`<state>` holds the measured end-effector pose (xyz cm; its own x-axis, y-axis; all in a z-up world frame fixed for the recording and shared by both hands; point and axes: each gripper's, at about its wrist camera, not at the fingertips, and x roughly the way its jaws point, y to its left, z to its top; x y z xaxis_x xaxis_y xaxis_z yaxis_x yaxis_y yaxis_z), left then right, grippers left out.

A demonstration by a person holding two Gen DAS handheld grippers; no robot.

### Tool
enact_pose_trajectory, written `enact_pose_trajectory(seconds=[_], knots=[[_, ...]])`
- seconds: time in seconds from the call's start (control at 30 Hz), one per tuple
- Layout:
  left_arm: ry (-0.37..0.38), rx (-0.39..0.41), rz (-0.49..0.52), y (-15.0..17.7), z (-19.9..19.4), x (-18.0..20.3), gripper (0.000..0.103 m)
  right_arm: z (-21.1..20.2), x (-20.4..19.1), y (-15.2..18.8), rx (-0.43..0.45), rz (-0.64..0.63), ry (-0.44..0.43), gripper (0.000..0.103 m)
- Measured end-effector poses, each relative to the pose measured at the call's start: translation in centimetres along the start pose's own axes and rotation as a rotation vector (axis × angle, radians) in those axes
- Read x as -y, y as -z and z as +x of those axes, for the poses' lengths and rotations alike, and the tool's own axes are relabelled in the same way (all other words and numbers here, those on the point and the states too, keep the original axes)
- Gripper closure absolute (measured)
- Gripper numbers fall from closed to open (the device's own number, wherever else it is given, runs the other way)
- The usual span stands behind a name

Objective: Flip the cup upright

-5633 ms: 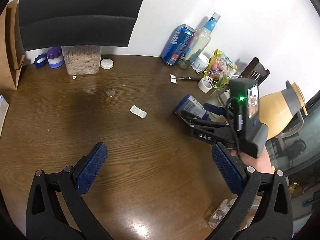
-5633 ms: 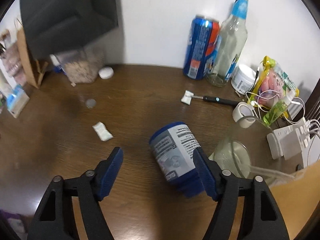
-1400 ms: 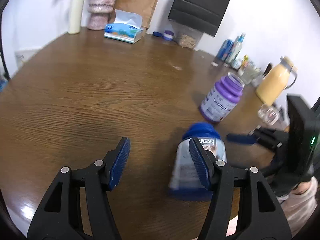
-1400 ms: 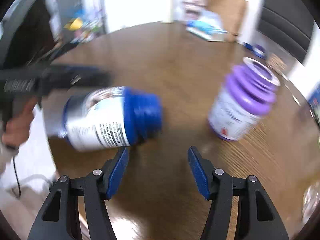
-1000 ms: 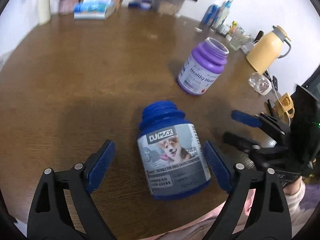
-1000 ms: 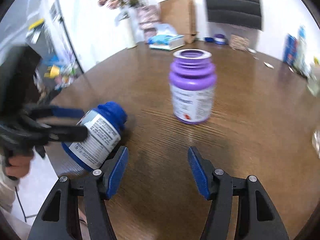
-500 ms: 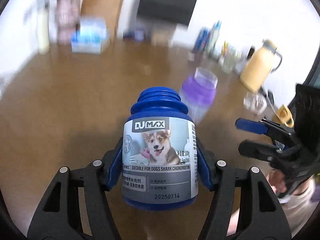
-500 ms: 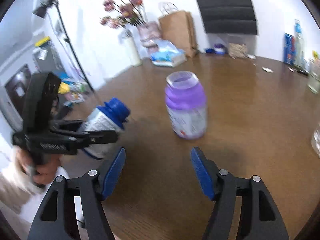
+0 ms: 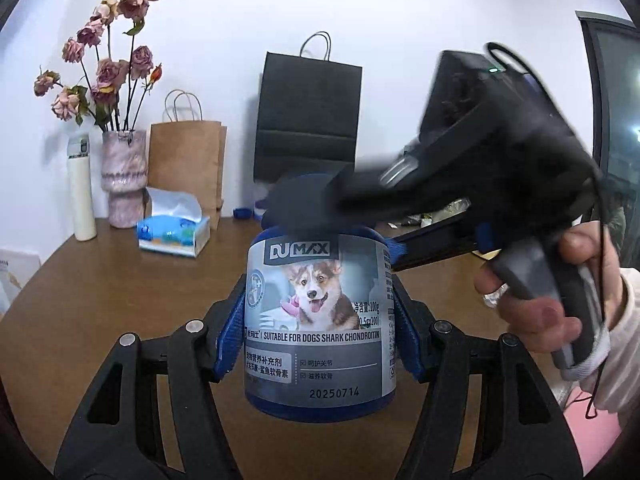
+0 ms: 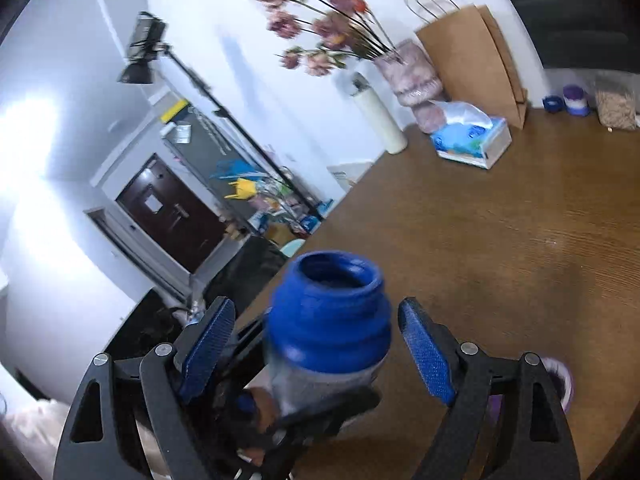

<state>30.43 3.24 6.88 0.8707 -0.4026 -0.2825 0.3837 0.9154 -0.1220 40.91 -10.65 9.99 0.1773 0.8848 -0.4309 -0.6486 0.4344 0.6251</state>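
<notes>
The cup is a blue jar (image 9: 316, 344) with a dog label, held upright and clear of the wooden table (image 9: 100, 280). My left gripper (image 9: 318, 312) is shut on its body, one pad on each side of the label. In the right wrist view the jar's open blue mouth (image 10: 332, 280) faces up. My right gripper (image 10: 320, 340) is open and straddles the jar's neck, with a small gap at each pad. In the left wrist view the right gripper (image 9: 348, 220) is blurred and hides the jar's neck, and a hand (image 9: 532, 308) holds its handle.
At the back of the table stand a tissue box (image 9: 174, 232), a vase of dried roses (image 9: 122, 184), a white bottle (image 9: 81, 192), a brown paper bag (image 9: 186, 160) and a black bag (image 9: 308, 120). A purple jar (image 10: 558, 376) shows behind my right finger.
The left gripper has raised the jar and levelled out, so the wall now fills the background. The right gripper has swung in from the side and now straddles the jar's neck.
</notes>
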Motion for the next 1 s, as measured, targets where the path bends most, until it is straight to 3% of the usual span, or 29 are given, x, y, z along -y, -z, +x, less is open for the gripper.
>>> enact_pose_trajectory(seconds=[0.03,0.2,0.3,0.37,0.53,0.63,0.73,1.0], knots=[[-0.002,-0.001,-0.002,-0.1,0.2,-0.3,0.044,0.6,0.2,-0.4,-0.016,-0.013,0.006,0.035],[0.027,-0.067,0.01,-0.9,2.1,-1.4,0.037,2.3,-1.0,-1.5,-0.041,-0.196,0.092,0.035],[0.039,-0.087,0.027,-1.2,3.4,-2.0,0.043,3.3,-3.1,-1.1,-0.027,-0.445,0.335,0.035],[0.031,-0.057,0.014,-1.1,3.8,-2.2,0.043,4.0,-4.1,-0.2,-0.014,-0.596,0.422,0.035],[-0.003,-0.051,-0.021,-0.7,5.3,-2.4,0.043,3.7,-2.1,-0.4,0.072,-0.607,0.351,0.035],[-0.006,-0.065,-0.043,-0.2,6.5,-2.2,0.043,4.1,0.2,-0.9,0.085,-0.53,0.317,0.035],[-0.044,-0.071,0.008,-0.1,6.7,-0.6,0.043,3.3,0.2,-0.9,0.08,-0.529,0.358,0.035],[0.033,-0.19,0.094,2.5,8.4,3.5,0.043,0.5,1.9,3.3,0.015,-0.541,0.458,0.035]])
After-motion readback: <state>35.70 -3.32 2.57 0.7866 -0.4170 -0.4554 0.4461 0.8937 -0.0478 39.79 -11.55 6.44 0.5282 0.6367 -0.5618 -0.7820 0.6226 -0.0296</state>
